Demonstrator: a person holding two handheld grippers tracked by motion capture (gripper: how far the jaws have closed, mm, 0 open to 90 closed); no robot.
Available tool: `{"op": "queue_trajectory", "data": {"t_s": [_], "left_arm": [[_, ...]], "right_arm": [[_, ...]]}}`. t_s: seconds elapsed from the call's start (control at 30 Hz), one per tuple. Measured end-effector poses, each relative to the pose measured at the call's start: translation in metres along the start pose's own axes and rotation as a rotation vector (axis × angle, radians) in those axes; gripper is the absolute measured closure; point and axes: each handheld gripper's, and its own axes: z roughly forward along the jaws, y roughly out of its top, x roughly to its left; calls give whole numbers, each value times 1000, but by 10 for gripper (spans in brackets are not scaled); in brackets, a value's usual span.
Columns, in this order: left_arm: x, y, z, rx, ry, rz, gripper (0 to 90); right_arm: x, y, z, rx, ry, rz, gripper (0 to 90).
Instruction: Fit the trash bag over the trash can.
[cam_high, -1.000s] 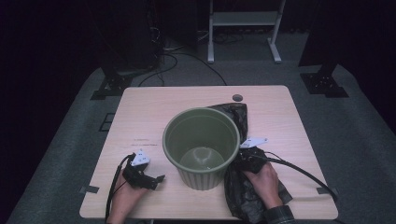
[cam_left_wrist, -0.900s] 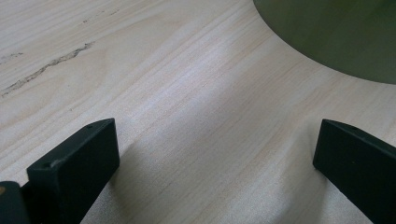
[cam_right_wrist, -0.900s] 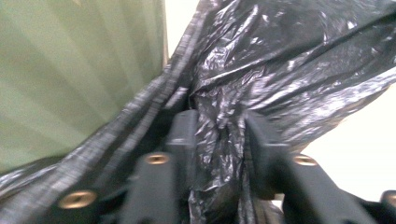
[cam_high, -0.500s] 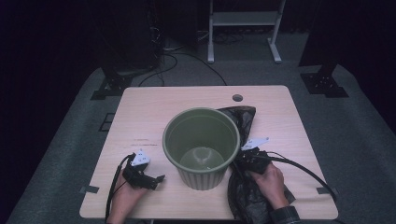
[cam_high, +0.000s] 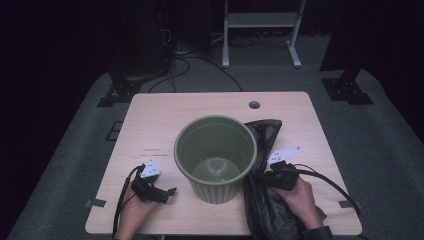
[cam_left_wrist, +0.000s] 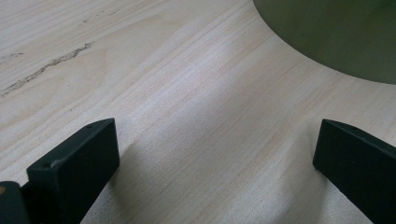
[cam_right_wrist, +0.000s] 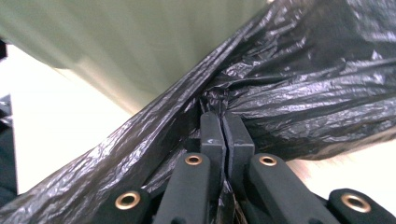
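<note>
Green bin (cam_high: 215, 157): upright and open-mouthed, near the middle of the wooden table (cam_high: 200, 107), inside bare apart from a pale circular floor.

Black plastic bag (cam_high: 265, 200): crumpled against the right flank of the bin, touching its wall; upper end level with the bin's rim on the far right side, lower end spread toward the table's near edge, right of the bin's base. Seen in the right gripper view as a taut, wrinkled sheet (cam_right_wrist: 299, 88) stretched across the bin's green wall (cam_right_wrist: 140, 42).

Right gripper (cam_high: 272, 176): just right of the bin, at about the height of its lower wall, held in the right hand (cam_high: 300, 197). Jaws pressed together with a pinch of the bag's film caught between them, having just been closing on that fold; pads (cam_right_wrist: 212, 135) nearly flush, with wrinkles radiating from the pinch point.

Left gripper (cam_high: 170, 192): left of the bin's base, low over the table, held in the left hand (cam_high: 134, 205), pointing toward the bin. Jaws wide apart, nothing between them; in the left gripper view, bare wood grain (cam_left_wrist: 201, 116) in the gap and the bin's curved base (cam_left_wrist: 336, 37) beyond, clear of both fingertips (cam_left_wrist: 91, 144).

Round cable hole (cam_high: 254, 105): in the tabletop beyond the bin, toward the far edge.
</note>
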Motion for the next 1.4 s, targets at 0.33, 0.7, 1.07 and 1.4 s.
{"op": "queue_trajectory", "data": {"t_s": [0.33, 0.7, 1.07, 1.4], "left_arm": [[0, 0, 0, 1, 0, -1, 0], [0, 0, 0, 4, 1, 0, 0], [0, 0, 0, 2, 1, 0, 0], [0, 0, 0, 2, 1, 0, 0]], "right_arm": [[13, 18, -34, -96, 64, -49, 878], [31, 40, -69, -169, 130, -142, 879], [46, 56, -99, -236, 241, -214, 879], [55, 84, -115, -291, 330, -274, 880]]}}
